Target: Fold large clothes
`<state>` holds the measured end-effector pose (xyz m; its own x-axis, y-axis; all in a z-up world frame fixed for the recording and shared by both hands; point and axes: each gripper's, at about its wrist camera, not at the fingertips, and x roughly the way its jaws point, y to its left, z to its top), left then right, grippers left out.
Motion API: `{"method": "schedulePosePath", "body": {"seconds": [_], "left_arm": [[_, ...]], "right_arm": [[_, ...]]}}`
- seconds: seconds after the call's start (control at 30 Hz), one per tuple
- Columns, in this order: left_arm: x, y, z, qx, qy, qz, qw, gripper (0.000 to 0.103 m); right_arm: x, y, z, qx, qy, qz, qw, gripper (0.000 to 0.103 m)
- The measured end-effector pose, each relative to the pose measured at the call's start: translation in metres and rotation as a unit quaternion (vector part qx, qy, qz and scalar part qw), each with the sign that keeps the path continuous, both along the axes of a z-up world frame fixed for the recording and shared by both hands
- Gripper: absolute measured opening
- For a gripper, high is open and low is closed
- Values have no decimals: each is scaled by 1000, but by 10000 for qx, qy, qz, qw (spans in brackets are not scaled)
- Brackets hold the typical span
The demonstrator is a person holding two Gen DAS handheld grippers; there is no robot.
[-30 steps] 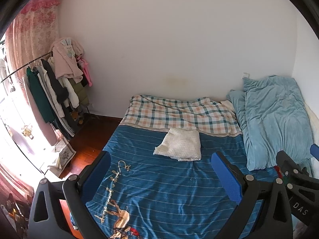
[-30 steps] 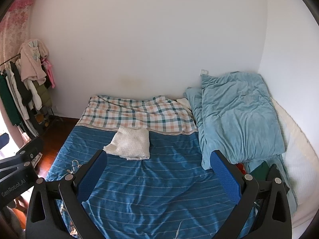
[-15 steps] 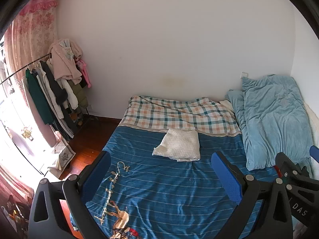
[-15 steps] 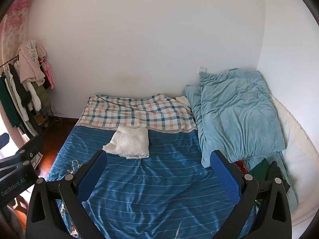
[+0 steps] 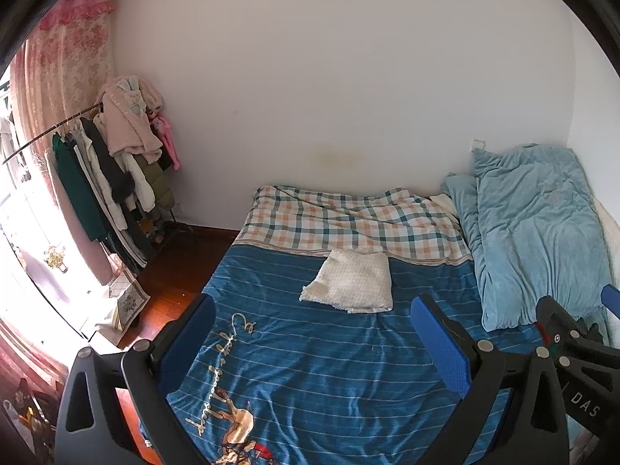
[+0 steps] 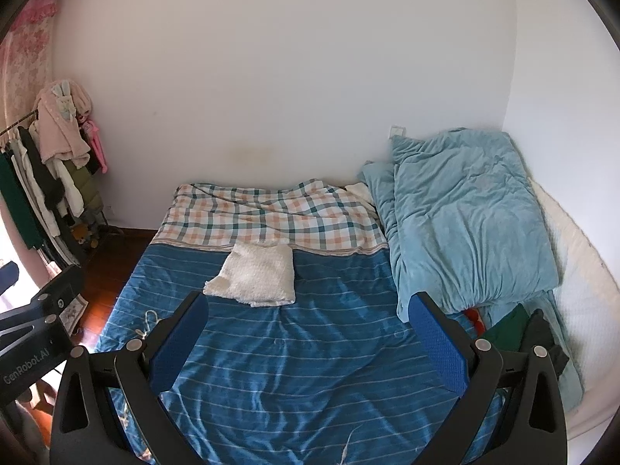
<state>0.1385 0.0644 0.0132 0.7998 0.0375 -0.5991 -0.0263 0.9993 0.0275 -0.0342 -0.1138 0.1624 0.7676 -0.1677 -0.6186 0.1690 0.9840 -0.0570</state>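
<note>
Plainly, both the left gripper (image 5: pixel 316 339) and right gripper (image 6: pixel 310 335) hang spread wide with nothing between them at the bottom of each frame, while the folded white garment (image 5: pixel 350 281) lies mid-frame on the blue striped bedspread (image 5: pixel 348 368).

Folded garment (image 5: pixel 350 286) mid-bed (image 5: pixel 348 368); quilt (image 5: pixel 531 232) right, rack (image 5: pixel 77 178) left.

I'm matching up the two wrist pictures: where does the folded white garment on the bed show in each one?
Left wrist: the folded white garment lies just right of centre, on the blue striped bedspread, its far edge at the plaid blanket.
Right wrist: the same garment sits left of centre, above the left fingertip.
Shared landmark: the light blue quilt, heaped to the garment's right in both.
</note>
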Motion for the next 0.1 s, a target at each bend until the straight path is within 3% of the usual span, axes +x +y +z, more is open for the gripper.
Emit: {"method": "schedulePosePath", "body": {"seconds": [0.1], "left_arm": [[-3, 2, -2, -2, -20, 28, 10000, 103]], "right_arm": [[0, 2, -2, 5, 12, 7, 10000, 103]]}}
